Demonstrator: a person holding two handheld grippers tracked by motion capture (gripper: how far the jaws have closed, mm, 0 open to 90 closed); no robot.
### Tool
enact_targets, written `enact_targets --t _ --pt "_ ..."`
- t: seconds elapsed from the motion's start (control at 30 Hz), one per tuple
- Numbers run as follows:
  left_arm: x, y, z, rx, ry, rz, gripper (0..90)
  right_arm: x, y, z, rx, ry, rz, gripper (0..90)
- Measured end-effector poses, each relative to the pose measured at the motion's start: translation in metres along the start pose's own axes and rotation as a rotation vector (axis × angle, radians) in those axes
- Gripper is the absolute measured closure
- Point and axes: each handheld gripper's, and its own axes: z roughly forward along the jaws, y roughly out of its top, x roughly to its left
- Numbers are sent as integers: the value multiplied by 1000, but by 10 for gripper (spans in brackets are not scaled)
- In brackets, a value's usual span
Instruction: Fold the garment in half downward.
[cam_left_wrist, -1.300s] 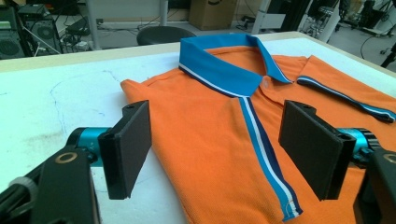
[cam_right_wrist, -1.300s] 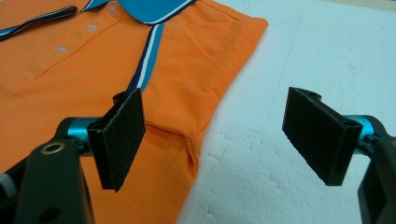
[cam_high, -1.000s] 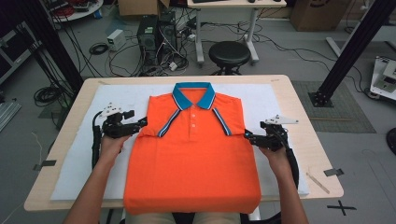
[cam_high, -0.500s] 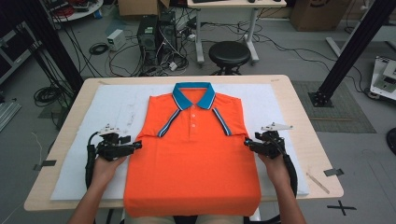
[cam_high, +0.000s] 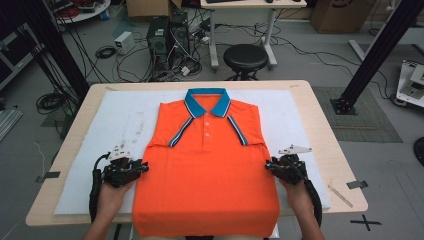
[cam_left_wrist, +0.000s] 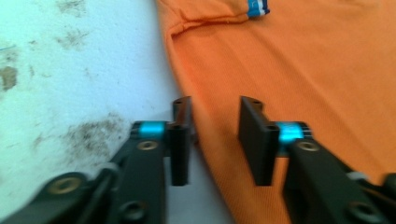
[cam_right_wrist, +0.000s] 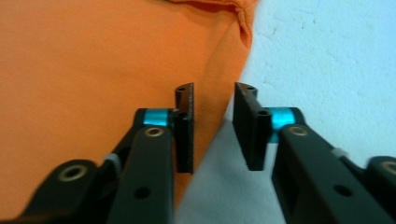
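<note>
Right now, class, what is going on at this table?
A person holds a gripper in each hand at the sides of an orange polo shirt lying flat on a white mat. The left gripper and right gripper each straddle a side edge of the shirt. Their jaws have just been closing, but a gap remains; the cloth is not yet pinched.

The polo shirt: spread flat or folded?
Partly folded: the polo shirt lies flat, collar up, both sleeves tucked under, leaving straight side edges.
</note>
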Motion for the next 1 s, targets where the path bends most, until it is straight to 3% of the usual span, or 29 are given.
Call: enact_targets --t 0.07,0.1,0.27,0.53,0.63,0.77,0.8,0.83,1.0 --pt "1 -1 -1 2 -13 -6 855 -1 -1 0 -4 11 7 833" --pt "1 -1 -1 2 -12 -3 869 -1 -1 0 -4 23 9 872" --pt "-3 -6 -7 1 -17 -8 879 4 -4 -3 -7 8 -6 891" --pt "-4 -17 -24 17 -96 -11 881 1 -13 -15 10 50 6 891" --pt "-3 -22 -30 22 -110 -5 881 1 -17 -19 19 64 5 891" --pt "-1 -23 -30 6 -114 -27 876 -2 -20 -21 13 76 28 880" --pt "-2 -23 -29 0 -117 -35 855 -2 -20 -21 3 68 40 809" --pt "-4 -23 -29 1 -108 -46 653 -3 -19 -24 -27 50 70 673" --pt "-9 -27 -37 -24 -129 -53 567 -1 -17 -39 -101 42 74 621"
